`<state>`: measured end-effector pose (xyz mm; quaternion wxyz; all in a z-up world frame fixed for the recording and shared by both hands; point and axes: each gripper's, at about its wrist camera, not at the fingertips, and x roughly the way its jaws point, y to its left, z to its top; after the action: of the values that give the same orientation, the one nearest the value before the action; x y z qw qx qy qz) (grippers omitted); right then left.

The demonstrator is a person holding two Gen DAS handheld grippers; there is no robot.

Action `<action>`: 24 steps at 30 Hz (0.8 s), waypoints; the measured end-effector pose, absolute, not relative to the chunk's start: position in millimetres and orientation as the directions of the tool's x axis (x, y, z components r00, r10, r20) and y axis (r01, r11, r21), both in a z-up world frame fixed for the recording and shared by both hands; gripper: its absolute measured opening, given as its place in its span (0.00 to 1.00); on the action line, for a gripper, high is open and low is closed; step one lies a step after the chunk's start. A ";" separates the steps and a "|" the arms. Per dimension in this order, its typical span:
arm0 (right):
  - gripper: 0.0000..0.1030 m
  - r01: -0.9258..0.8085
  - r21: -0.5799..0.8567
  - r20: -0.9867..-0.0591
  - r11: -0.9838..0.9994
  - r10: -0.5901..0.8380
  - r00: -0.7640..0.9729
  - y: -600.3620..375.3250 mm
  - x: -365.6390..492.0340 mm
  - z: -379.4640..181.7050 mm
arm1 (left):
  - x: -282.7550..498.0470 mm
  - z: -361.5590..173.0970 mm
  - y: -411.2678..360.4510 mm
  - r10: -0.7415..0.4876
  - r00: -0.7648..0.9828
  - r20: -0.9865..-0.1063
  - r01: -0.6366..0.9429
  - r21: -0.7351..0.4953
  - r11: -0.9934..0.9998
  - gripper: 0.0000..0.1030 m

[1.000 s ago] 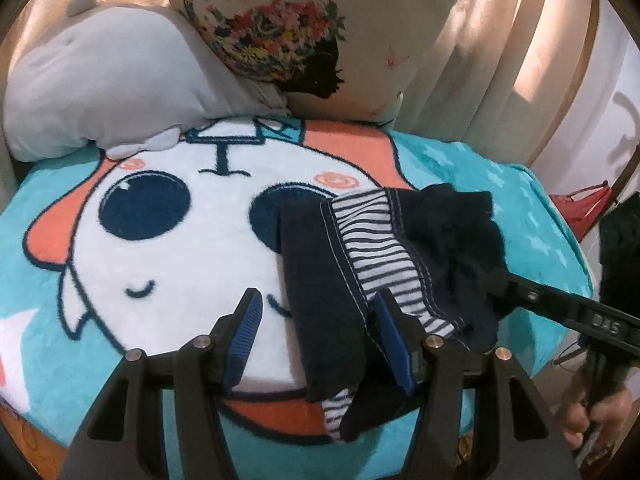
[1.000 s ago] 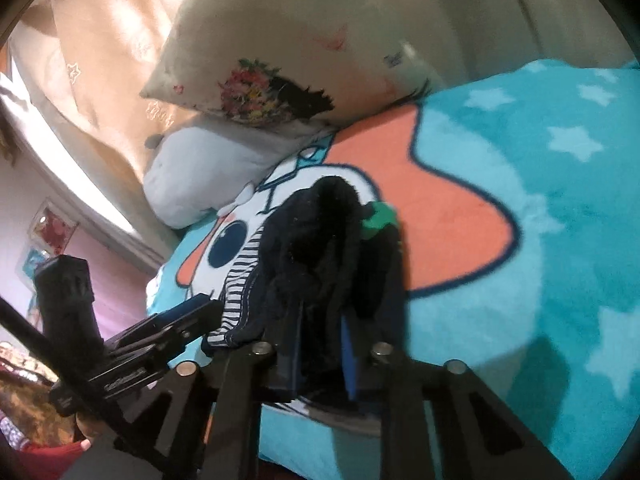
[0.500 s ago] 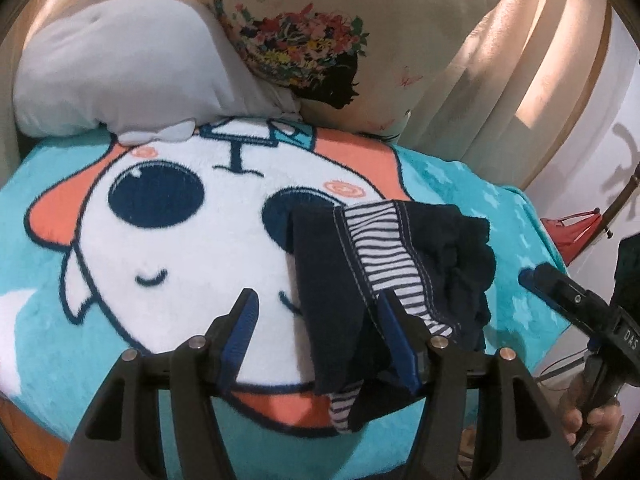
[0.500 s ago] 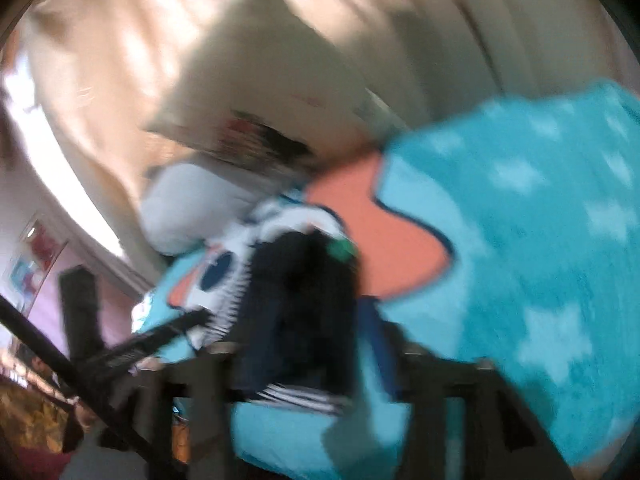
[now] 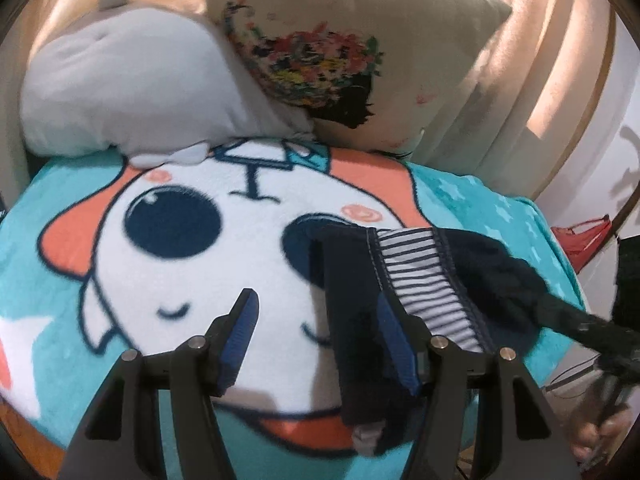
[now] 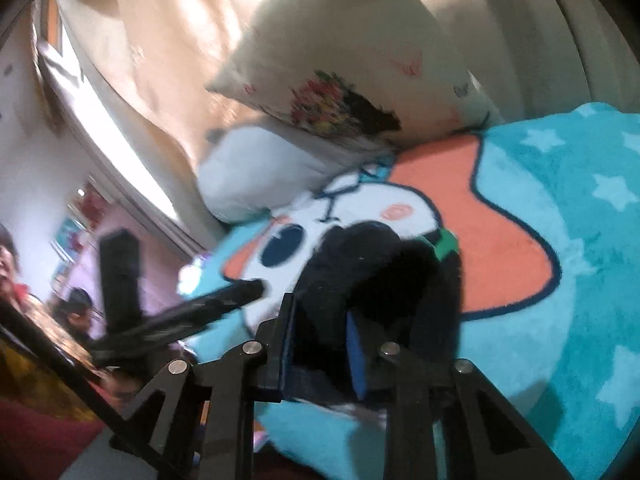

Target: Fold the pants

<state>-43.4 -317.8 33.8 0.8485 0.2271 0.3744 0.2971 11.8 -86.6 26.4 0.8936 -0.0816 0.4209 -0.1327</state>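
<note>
Right hand-held gripper (image 6: pixel 320 344) let go half a second ago, now back in with its pads round the dark bunch of the pants (image 5: pixel 404 292) but a gap showing, grip unconfirmed. Left hand-held gripper (image 5: pixel 316 344) open, unchanged, fabric draped over one pad. Pants sit folded near the blanket (image 5: pixel 72 312) front edge; fold looks near done. Count: one pants, two pillows, one blanket.

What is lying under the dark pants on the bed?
Under the pants you can see the cartoon-face blanket; they cover part of its right eye and cheek. Whatever lies beneath the blanket is hidden. The left tongs are open around one fold.
</note>
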 end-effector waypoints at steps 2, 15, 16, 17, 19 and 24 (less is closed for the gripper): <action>0.25 -0.320 0.640 -0.478 0.698 0.688 0.546 -326.4 -45.9 39.1 | 17.8 21.9 -97.5 -0.302 0.606 -0.736 0.185 -0.238 0.953 0.59; 0.46 -0.166 0.441 -0.676 0.882 0.448 0.586 -327.4 -45.7 29.1 | 12.4 20.2 -88.4 -0.281 0.580 -0.765 0.166 -0.227 0.960 0.59; 0.46 -0.165 0.423 -0.657 0.891 0.427 0.622 -327.8 -48.6 40.2 | 8.9 23.7 -85.7 -0.284 0.594 -0.753 0.161 -0.235 0.958 0.59; 0.47 -0.171 0.422 -0.631 0.890 0.424 0.649 -330.4 -52.6 48.9 | 6.4 25.7 -85.7 -0.288 0.603 -0.744 0.159 -0.241 0.957 0.59; 0.50 -0.194 0.454 -0.581 0.870 0.454 0.676 -332.0 -55.3 60.0 | 1.4 25.6 -90.2 -0.303 0.608 -0.734 0.175 -0.249 0.953 0.59; 0.57 -0.237 0.596 -0.517 0.767 0.592 0.618 -320.1 -31.8 51.4 | -2.0 3.9 -113.5 -0.281 0.563 -0.778 0.209 -0.194 0.958 0.59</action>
<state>-31.8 -320.1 51.4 0.8660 0.2429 0.3655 0.2396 -2.0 -113.5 3.9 0.8830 -0.0400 0.4466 -0.1387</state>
